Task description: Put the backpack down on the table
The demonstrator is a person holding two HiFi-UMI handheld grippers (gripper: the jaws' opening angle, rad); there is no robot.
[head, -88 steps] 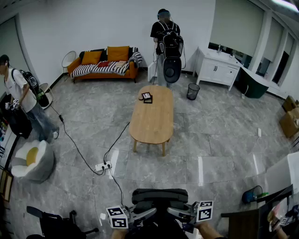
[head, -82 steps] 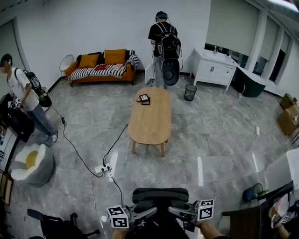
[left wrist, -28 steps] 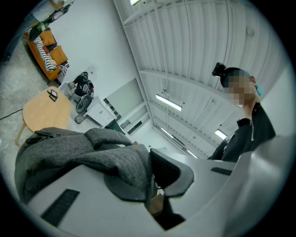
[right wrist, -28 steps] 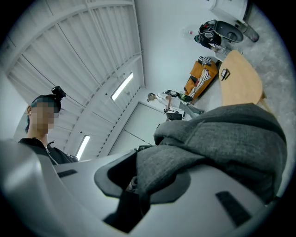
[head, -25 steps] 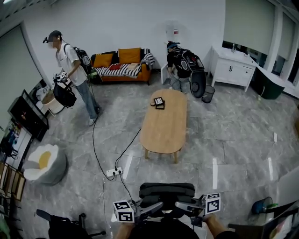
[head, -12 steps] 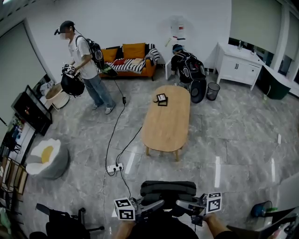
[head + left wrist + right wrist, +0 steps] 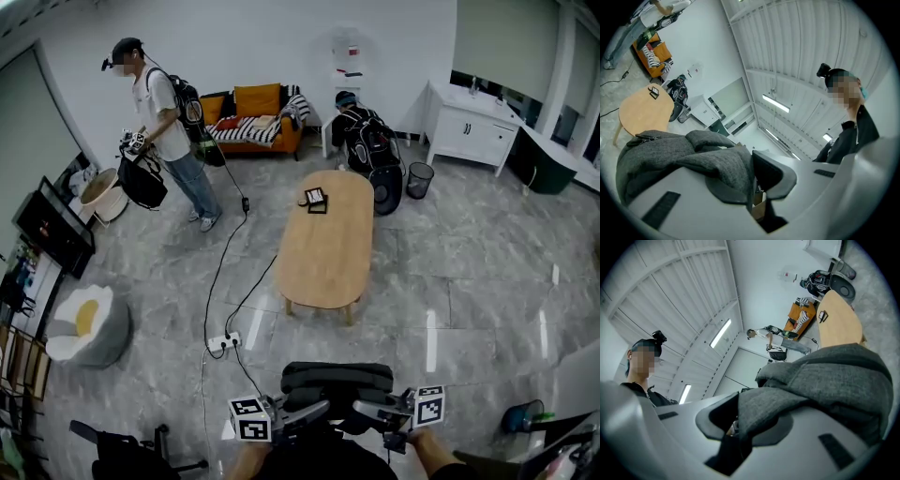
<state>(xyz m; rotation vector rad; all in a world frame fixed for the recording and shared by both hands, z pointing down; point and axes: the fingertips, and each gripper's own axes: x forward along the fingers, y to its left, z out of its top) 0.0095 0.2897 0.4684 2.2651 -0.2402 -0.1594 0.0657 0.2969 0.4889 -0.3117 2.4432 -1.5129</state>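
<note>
The grey fabric backpack [image 7: 336,380] hangs at the bottom of the head view, held between both grippers above the floor. My left gripper [image 7: 302,415] is shut on a fold of its grey cloth [image 7: 689,150], pinched between the jaws of the left gripper [image 7: 751,174]. My right gripper [image 7: 375,413] is likewise shut on the backpack's cloth [image 7: 825,376], which fills the right gripper [image 7: 739,420]. The oval wooden table [image 7: 325,253] stands ahead across the grey tiled floor, apart from the backpack. The same table [image 7: 644,112] shows past the cloth in the left gripper view, and the table [image 7: 839,324] in the right gripper view.
A small dark object [image 7: 316,199] lies at the table's far end. One person [image 7: 361,141] bends over there; another [image 7: 159,112] stands at the left holding a black bag. A cable and power strip [image 7: 225,342] lie on the floor before the table. Orange sofa [image 7: 253,117] at the back.
The person at the table's far end has bent down. The person at the left has walked in from the wall. Both grippers keep their grip on the backpack.
</note>
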